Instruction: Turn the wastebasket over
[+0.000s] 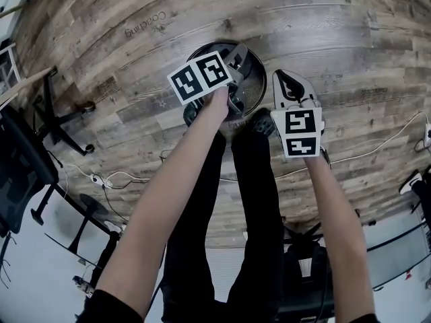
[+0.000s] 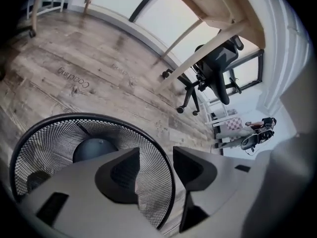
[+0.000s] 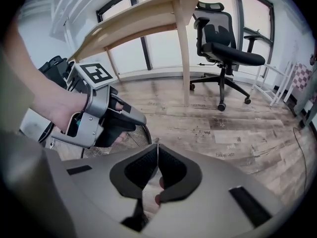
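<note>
A black wire-mesh wastebasket point(image 1: 254, 79) stands upright on the wood floor, mouth up, its round base visible inside. My left gripper point(image 1: 237, 79) is open at the basket's near rim. In the left gripper view the left gripper point(image 2: 156, 155) straddles the rim of the wastebasket point(image 2: 59, 143): one jaw is inside the mesh wall, the other outside, and neither pad presses on it. My right gripper point(image 1: 286, 83) hangs just right of the basket, clear of it. In its own view the right gripper point(image 3: 157, 148) is shut with nothing in it, and the left gripper point(image 3: 99, 115) shows over the wastebasket point(image 3: 130, 137).
The person's legs and dark shoes point(image 1: 261, 123) stand right behind the basket. A wooden desk point(image 3: 148, 19) and a black office chair point(image 3: 223, 38) stand beyond it. Another chair base point(image 1: 60, 123) is at the left, and white cables point(image 1: 377, 150) trail over the floor.
</note>
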Available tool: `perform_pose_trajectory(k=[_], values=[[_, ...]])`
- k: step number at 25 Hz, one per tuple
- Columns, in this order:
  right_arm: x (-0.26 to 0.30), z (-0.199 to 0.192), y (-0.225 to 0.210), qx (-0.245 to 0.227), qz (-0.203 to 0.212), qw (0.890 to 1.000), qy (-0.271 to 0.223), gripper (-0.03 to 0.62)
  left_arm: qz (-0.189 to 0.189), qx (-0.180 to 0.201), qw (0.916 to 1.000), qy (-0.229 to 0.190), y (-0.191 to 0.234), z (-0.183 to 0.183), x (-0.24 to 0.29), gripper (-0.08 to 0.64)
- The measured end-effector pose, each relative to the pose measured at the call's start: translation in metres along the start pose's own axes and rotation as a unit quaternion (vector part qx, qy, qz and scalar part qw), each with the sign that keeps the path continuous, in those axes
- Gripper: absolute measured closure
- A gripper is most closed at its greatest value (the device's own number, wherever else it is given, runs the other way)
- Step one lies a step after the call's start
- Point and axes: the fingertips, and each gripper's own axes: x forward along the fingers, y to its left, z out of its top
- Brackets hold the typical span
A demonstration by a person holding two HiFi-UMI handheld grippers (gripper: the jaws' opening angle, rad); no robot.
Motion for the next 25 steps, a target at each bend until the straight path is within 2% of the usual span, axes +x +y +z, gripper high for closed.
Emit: perform_pose_trajectory(k=[8,10,12,19,25], values=[[0.005,-0.004,-0.004,0.006,-0.003,1.000,0.000,0.558,-0.009,-0.075,0.9972,0.002,0.006,0.008,0.013,0.347],[0.005,-0.006,-0.004,0.008,-0.003,1.000,0.001,0.558,-0.010,-0.087,0.9961,0.011,0.006,0.008,0.016,0.405],[0.005,-0.009,-0.003,0.009,-0.004,1.000,0.004,0.558,-0.015,-0.099,0.9949,0.011,0.006,0.007,0.017,0.411],[0.008,-0.008,0.002,0.007,-0.005,1.000,0.007,0.558,-0.021,-0.101,0.9943,0.029,0.006,0.007,0.019,0.412],[0.006,-0.006,0.004,0.005,-0.006,1.000,0.009,0.558,-0.018,-0.139,0.9897,0.027,0.007,0.002,0.012,0.448]])
